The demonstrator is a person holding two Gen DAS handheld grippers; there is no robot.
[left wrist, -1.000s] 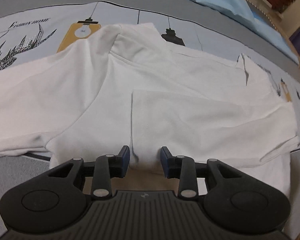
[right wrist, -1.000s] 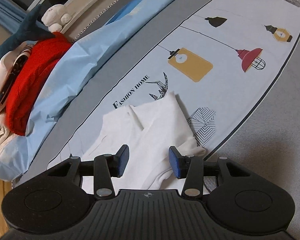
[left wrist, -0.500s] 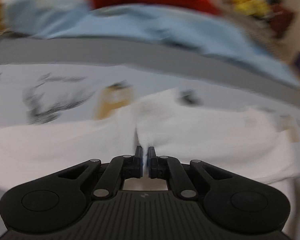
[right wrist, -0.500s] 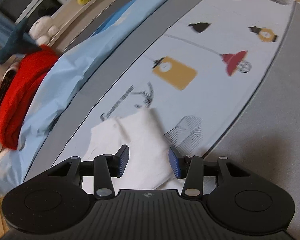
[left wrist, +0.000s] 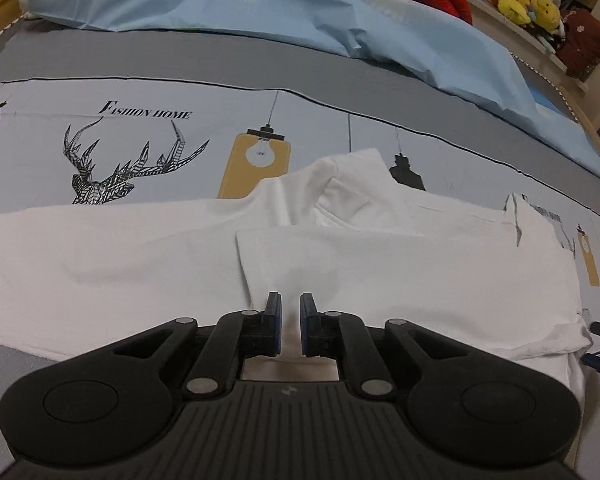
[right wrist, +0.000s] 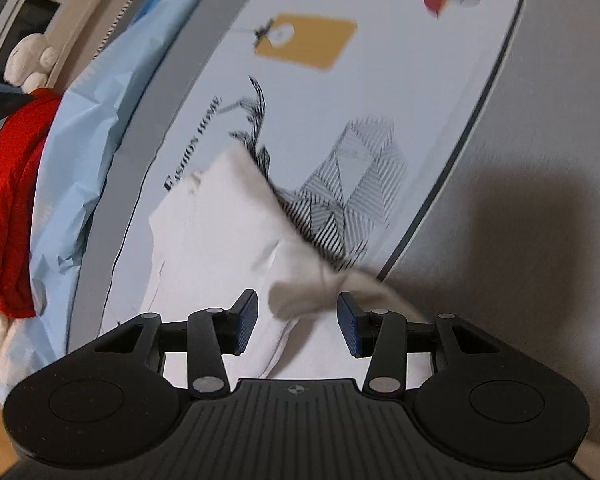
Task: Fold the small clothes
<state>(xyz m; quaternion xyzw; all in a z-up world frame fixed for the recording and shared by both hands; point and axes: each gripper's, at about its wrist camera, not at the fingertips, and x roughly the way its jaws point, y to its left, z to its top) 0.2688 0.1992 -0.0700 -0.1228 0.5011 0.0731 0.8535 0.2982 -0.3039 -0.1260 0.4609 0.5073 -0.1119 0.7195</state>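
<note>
Left tool jaws opening over white shirt.

White shirt and blue quilt lie on printed bedsheet.

I see a white shirt on a grey bed cover printed with black deer, yellow lamps; beyond my black, blue-padded left tool, a light-blue sheet.

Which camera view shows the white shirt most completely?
The left wrist view: the white shirt lies sharp across nearly the whole frame, with its folded flap visible. The right wrist view shows only one blurred end, partly behind the right gripper.
</note>
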